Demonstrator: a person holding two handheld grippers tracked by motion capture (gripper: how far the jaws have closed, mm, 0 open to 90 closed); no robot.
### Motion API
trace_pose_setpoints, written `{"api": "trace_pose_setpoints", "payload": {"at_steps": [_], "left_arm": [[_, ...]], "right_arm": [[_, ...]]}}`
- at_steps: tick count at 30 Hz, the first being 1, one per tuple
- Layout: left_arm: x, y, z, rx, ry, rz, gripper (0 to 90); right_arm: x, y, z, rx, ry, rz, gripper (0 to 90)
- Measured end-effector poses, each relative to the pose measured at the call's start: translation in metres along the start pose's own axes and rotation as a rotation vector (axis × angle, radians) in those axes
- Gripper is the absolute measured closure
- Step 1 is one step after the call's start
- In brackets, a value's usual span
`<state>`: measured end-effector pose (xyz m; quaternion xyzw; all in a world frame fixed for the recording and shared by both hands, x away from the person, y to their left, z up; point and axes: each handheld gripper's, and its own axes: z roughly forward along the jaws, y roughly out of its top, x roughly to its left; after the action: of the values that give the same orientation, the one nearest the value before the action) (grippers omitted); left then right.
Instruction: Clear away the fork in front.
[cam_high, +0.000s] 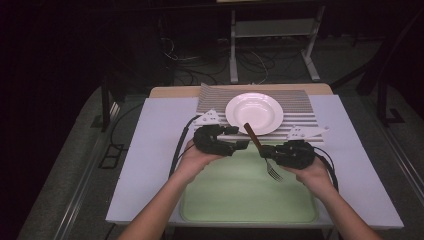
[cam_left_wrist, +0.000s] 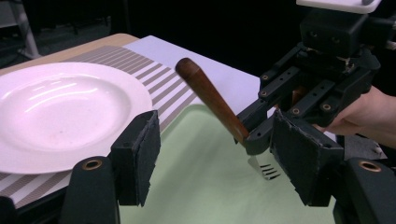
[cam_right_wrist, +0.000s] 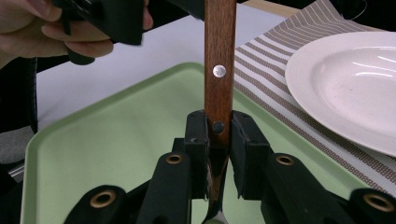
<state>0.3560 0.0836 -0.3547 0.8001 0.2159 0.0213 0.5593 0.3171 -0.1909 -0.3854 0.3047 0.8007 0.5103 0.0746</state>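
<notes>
A fork with a brown wooden handle (cam_high: 251, 134) and metal tines (cam_high: 274, 172) hangs tilted over the green tray (cam_high: 240, 200), handle end up toward the plate. My right gripper (cam_high: 263, 150) is shut on the lower handle (cam_right_wrist: 219, 56), its pads (cam_right_wrist: 198, 135) pressing both sides. My left gripper (cam_high: 239, 137) stands open just left of the handle, with nothing between its pads (cam_left_wrist: 144, 140). In the left gripper view the handle (cam_left_wrist: 210, 98) rises beyond my open left gripper (cam_left_wrist: 222, 154), held by the right gripper (cam_left_wrist: 254, 135), tines (cam_left_wrist: 268, 171) below.
A white plate (cam_high: 254, 112) sits on a striped placemat (cam_high: 300, 107) behind the tray. The tray lies on a white tabletop (cam_high: 150, 150) near the front edge. Cables (cam_high: 180, 145) trail from both grippers. A white metal stand (cam_high: 272, 30) is on the dark floor behind.
</notes>
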Motion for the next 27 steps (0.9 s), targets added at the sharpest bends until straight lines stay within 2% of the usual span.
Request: {"api": "trace_pose_setpoints", "payload": {"at_steps": [11, 27], "left_arm": [[-0.001, 0.002, 0.02, -0.005, -0.048, -0.037, 47.2], [-0.002, 0.0, 0.03, -0.011, -0.04, -0.063, 63.0]], "right_arm": [[0.003, 0.002, 0.004, -0.01, 0.008, -0.015, 77.1], [0.005, 0.004, 0.005, -0.025, -0.013, -0.027, 77.1]]}}
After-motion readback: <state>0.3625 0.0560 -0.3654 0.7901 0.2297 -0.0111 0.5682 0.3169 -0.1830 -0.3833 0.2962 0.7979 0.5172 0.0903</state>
